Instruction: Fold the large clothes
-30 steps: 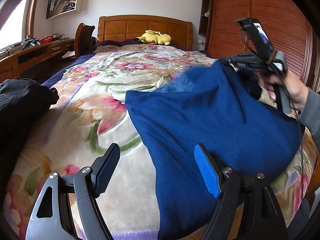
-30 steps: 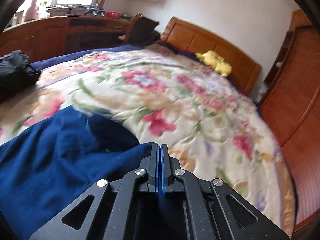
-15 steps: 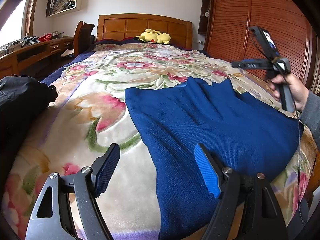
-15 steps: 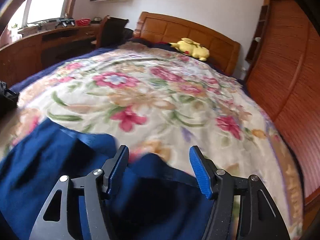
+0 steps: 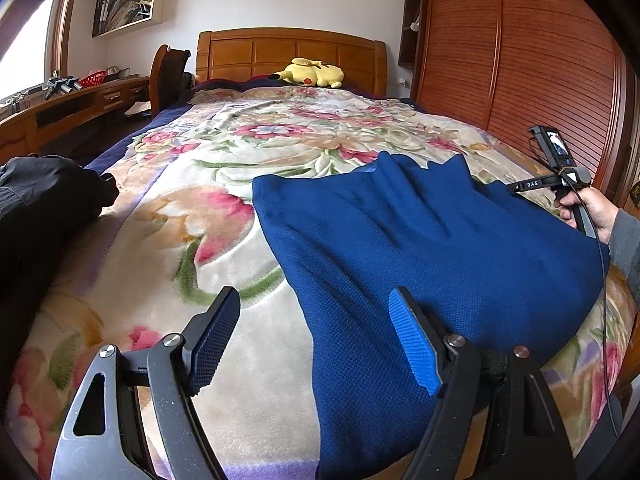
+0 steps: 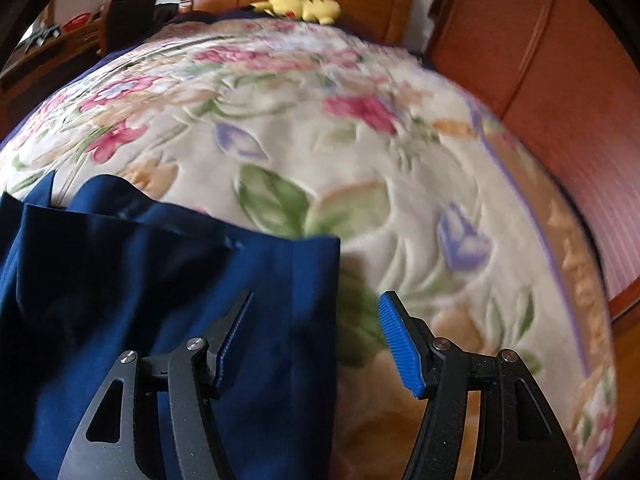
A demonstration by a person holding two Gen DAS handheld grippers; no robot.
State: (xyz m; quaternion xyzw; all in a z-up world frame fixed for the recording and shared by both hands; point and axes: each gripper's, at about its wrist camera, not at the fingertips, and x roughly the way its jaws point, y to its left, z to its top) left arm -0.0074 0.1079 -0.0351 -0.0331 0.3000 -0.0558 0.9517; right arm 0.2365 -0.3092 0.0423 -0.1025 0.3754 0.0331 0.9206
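A large dark blue knitted garment lies spread on the flowered bedspread, its folded edge towards the headboard. My left gripper hovers open over the garment's near left edge, nothing between its blue pads. In the right wrist view the same garment fills the lower left, its right edge running straight down. My right gripper stands open above that edge, holding nothing. In the left wrist view a hand holds the right gripper's handle at the garment's far right side.
A black garment is heaped at the bed's left edge. A yellow plush toy rests by the wooden headboard. A wooden desk and chair stand to the left, a slatted wardrobe to the right.
My right gripper opened and let the blue garment go, then moved right and down to its right edge. The lifted cloth dropped flat. My left gripper stayed still.
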